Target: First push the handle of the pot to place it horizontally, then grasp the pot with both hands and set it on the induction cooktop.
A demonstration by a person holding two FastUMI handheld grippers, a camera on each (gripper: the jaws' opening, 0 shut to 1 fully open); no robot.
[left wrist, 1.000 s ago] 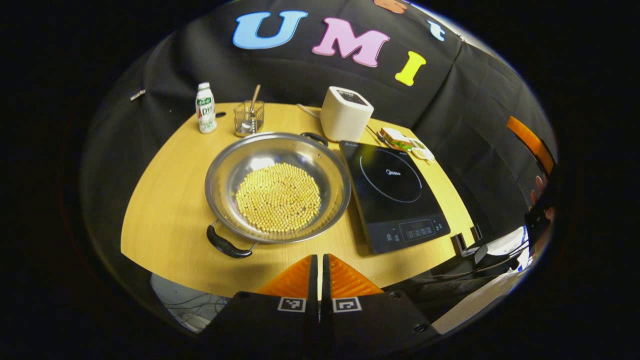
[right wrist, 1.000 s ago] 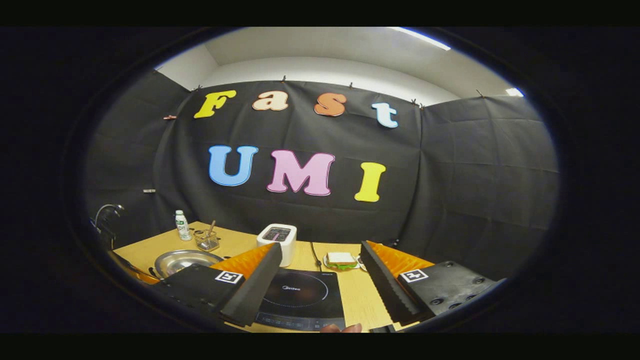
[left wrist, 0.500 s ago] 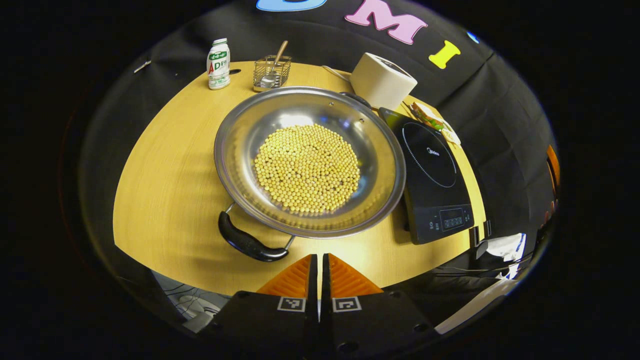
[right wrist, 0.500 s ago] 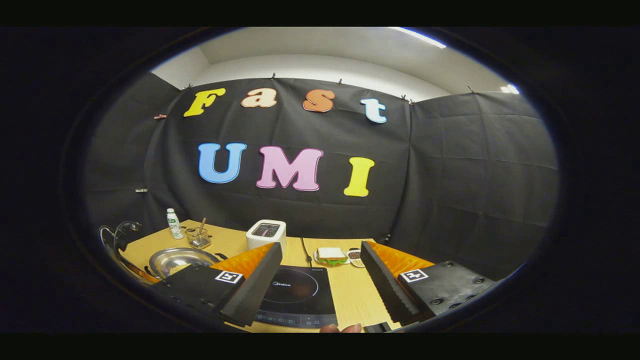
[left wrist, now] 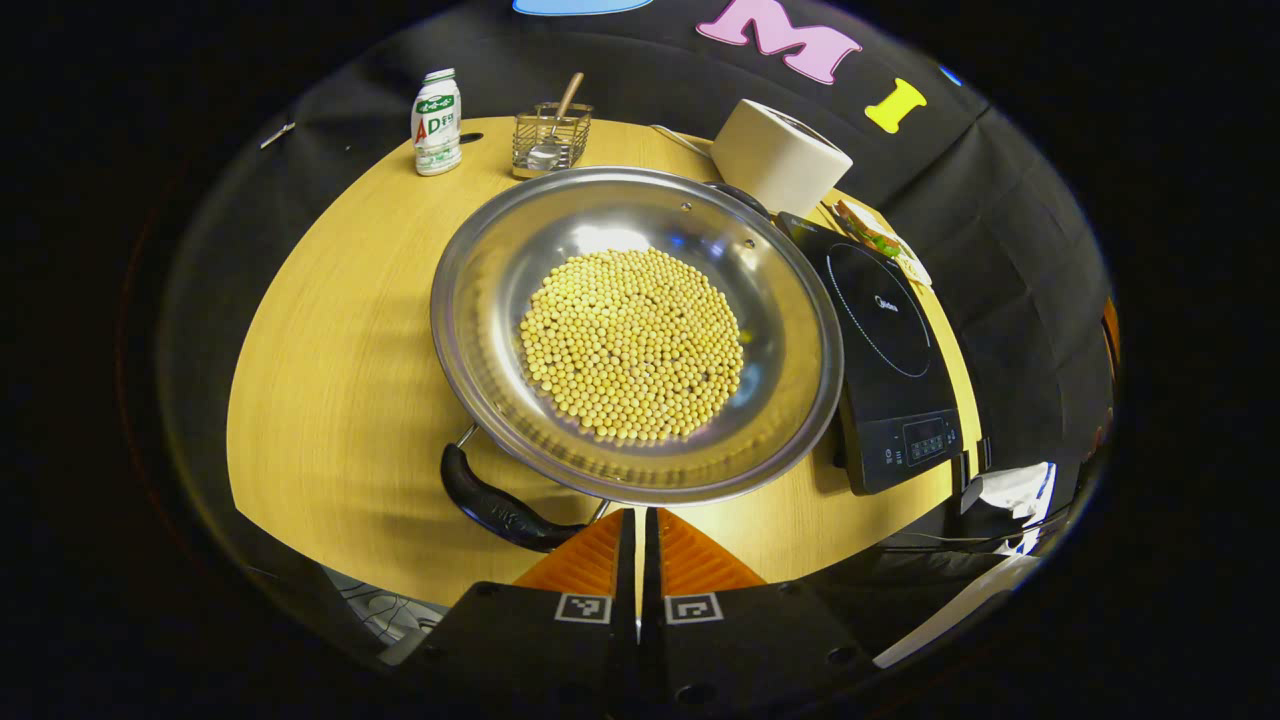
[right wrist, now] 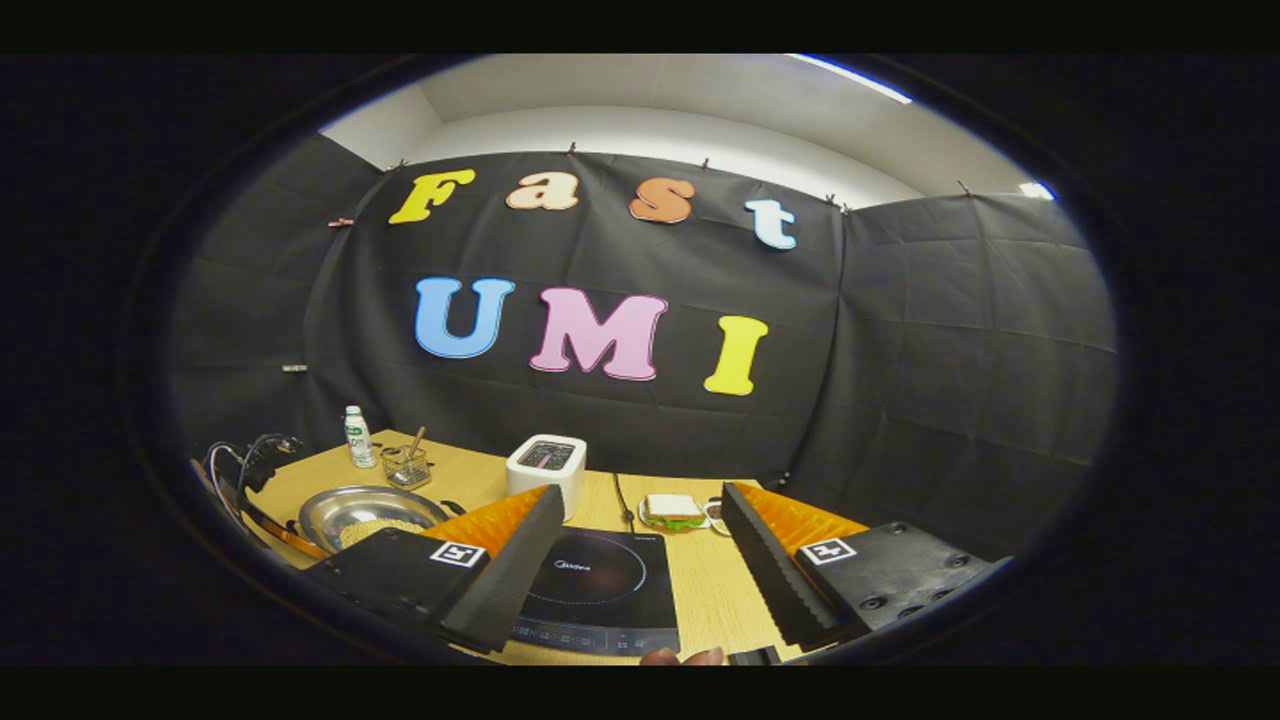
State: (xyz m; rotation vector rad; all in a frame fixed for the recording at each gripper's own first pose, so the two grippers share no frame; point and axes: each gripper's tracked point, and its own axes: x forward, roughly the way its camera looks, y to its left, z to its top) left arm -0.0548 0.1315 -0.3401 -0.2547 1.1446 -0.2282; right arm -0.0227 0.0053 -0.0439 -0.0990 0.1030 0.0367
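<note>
Left gripper (left wrist: 640,520) closed, right gripper (right wrist: 640,560) spread; bean-laden steel pot (left wrist: 637,330) looks heavy, slick: nudge its black handle (left wrist: 500,505).

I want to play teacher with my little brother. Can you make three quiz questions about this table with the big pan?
1. True or false: the pot already sits on the induction cooktop.
2. What fills the pot? A) water B) small yellow beans C) noodles
3. Fill in: the left hand-held gripper has its fingers ____, close to the pot's black handle.

Key:
1. False. It rests on the wooden table, beside the cooktop.
2. B
3. Closed together. The right hand-held gripper, by contrast, is spread open above the cooktop.
</note>
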